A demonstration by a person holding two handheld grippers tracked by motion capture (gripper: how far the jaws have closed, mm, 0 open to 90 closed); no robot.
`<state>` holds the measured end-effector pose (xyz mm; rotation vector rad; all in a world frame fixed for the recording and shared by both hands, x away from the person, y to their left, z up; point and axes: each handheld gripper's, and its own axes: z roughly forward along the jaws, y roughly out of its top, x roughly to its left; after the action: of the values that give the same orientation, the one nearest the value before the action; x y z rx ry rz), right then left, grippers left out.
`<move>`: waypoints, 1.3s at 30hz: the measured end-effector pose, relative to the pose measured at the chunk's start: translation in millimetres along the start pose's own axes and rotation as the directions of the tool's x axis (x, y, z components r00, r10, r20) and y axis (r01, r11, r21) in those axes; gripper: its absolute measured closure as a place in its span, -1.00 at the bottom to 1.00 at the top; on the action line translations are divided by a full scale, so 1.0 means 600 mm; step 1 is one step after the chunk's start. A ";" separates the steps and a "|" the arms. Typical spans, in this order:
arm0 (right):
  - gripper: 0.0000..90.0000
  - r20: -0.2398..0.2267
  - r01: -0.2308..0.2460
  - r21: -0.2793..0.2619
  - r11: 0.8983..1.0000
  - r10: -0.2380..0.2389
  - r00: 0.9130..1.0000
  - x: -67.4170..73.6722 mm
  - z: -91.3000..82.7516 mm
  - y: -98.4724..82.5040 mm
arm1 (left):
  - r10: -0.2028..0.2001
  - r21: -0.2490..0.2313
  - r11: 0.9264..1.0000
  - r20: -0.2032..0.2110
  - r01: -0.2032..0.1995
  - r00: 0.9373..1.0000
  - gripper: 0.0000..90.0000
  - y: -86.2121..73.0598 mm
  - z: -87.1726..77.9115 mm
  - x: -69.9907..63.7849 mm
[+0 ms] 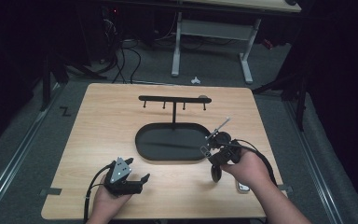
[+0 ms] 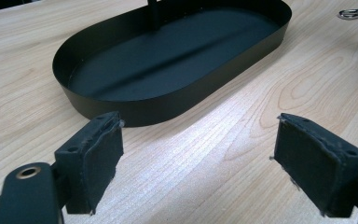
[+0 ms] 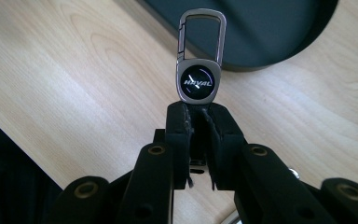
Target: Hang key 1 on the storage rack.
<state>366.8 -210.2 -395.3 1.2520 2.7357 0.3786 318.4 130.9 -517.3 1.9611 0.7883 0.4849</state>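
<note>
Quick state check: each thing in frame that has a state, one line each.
left hand-held gripper: open, nothing between its pads, low over the table
right hand-held gripper: shut on keychain
keychain: clamped at its lower end, clip loop pointing away, clear of the table
black oval tray: empty
hook rack: upright, hooks bare

A dim room surrounds the lit wooden table [image 1: 121,121], its far corners lost in near-black. In the left gripper view, a pale glare streaks the wood before the black tray [image 2: 177,107], and the near pads [image 2: 98,158] blur softly. The right gripper view is sharp on the keychain [image 3: 198,81].
</note>
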 end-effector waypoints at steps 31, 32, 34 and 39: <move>0.79 0.033 0.005 -0.088 0.996 -0.003 0.999 -0.014 -0.045 0.085 | -0.027 -0.014 1.000 -0.020 0.026 0.999 -0.65 -0.014 -0.025 0.012; 0.79 0.033 0.005 -0.088 0.996 -0.003 0.999 -0.014 -0.045 0.085 | -0.027 -0.014 1.000 -0.020 0.026 0.999 -0.65 -0.014 -0.025 0.012; 0.79 0.026 0.003 -0.093 0.996 -0.001 1.000 -0.014 -0.046 0.093 | -0.023 -0.005 1.000 -0.016 0.023 1.000 -0.65 -0.014 -0.023 0.011; 0.79 0.031 0.008 -0.104 0.994 -0.005 1.000 -0.013 -0.048 0.113 | -0.016 -0.005 1.000 -0.010 0.016 1.000 -0.65 -0.013 -0.022 0.009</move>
<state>415.8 -178.5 -349.2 1.2122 2.6565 0.4913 311.6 145.8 -517.5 1.9474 0.8081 0.4875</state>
